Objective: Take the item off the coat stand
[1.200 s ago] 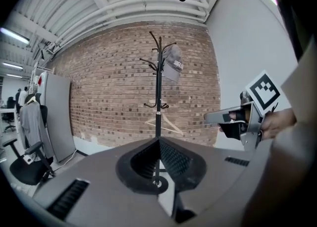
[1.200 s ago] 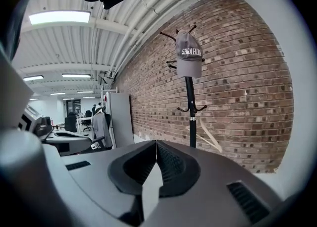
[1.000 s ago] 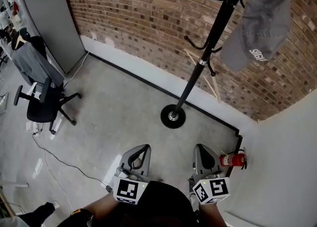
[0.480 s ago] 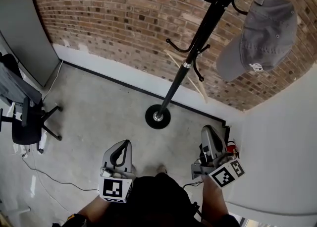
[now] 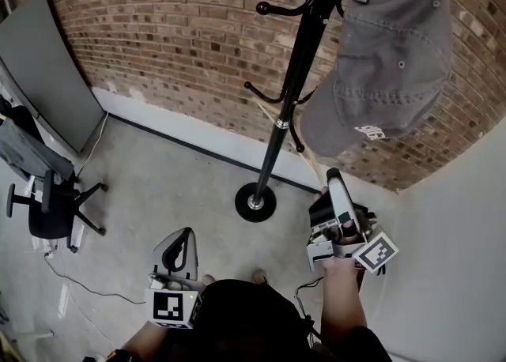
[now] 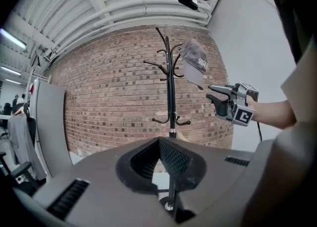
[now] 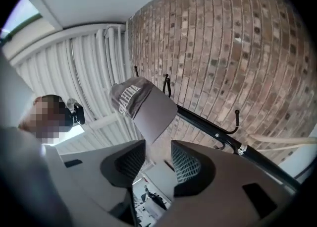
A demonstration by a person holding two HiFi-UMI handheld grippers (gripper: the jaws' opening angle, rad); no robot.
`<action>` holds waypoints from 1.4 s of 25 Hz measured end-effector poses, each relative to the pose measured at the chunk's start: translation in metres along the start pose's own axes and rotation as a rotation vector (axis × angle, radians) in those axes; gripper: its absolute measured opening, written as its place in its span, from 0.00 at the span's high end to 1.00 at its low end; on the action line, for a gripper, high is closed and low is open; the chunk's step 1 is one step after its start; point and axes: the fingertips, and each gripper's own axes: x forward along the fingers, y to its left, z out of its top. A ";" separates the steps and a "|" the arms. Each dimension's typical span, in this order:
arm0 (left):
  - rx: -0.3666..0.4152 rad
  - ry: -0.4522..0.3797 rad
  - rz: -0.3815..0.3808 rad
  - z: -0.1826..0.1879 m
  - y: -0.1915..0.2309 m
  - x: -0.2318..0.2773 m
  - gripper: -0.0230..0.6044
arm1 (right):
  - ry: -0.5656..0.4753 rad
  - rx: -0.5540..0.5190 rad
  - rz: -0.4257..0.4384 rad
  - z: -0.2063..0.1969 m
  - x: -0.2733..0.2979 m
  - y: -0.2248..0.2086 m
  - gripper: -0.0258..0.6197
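Observation:
A grey baseball cap (image 5: 379,60) hangs from a top hook of the black coat stand (image 5: 285,107), brim pointing down. My right gripper (image 5: 332,177) is raised just below the brim. Its jaws are opening, with a clear gap and nothing between them. In the right gripper view the cap (image 7: 143,104) sits just beyond the right gripper (image 7: 158,151), brim toward the gap, not touching. My left gripper (image 5: 183,235) hangs low over the floor, shut and empty. The left gripper view shows the left gripper (image 6: 159,144), the stand (image 6: 171,97), the cap (image 6: 194,65) and the right gripper (image 6: 209,93).
The stand's round base (image 5: 255,201) rests on the concrete floor by a brick wall (image 5: 174,36). A white wall (image 5: 451,234) closes the right side. An office chair (image 5: 47,202) with a grey jacket, a grey panel (image 5: 39,68) and a floor cable (image 5: 79,281) are at left.
The right gripper has risen from waist height to just below the cap's brim and its jaws have parted. The cap and stand now look closer. The left gripper stayed low.

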 end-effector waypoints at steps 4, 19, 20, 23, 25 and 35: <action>0.015 0.002 0.046 0.006 -0.015 0.013 0.92 | -0.012 0.131 0.152 0.020 0.014 -0.007 0.71; 0.097 0.036 0.222 0.014 -0.026 0.010 0.92 | -0.160 0.432 0.602 0.066 0.043 0.000 0.69; 0.097 0.037 0.224 0.014 -0.025 0.009 0.92 | -0.169 0.421 0.604 0.068 0.043 0.003 0.69; 0.094 0.037 0.224 0.013 -0.024 0.010 0.92 | -0.183 0.380 0.621 0.076 0.038 0.011 0.70; 0.093 0.034 0.214 0.011 -0.025 0.012 0.92 | -0.185 0.350 0.627 0.079 0.032 0.018 0.74; 0.087 0.025 0.128 0.007 -0.036 0.027 0.92 | -0.186 0.112 0.652 0.104 0.001 0.076 0.91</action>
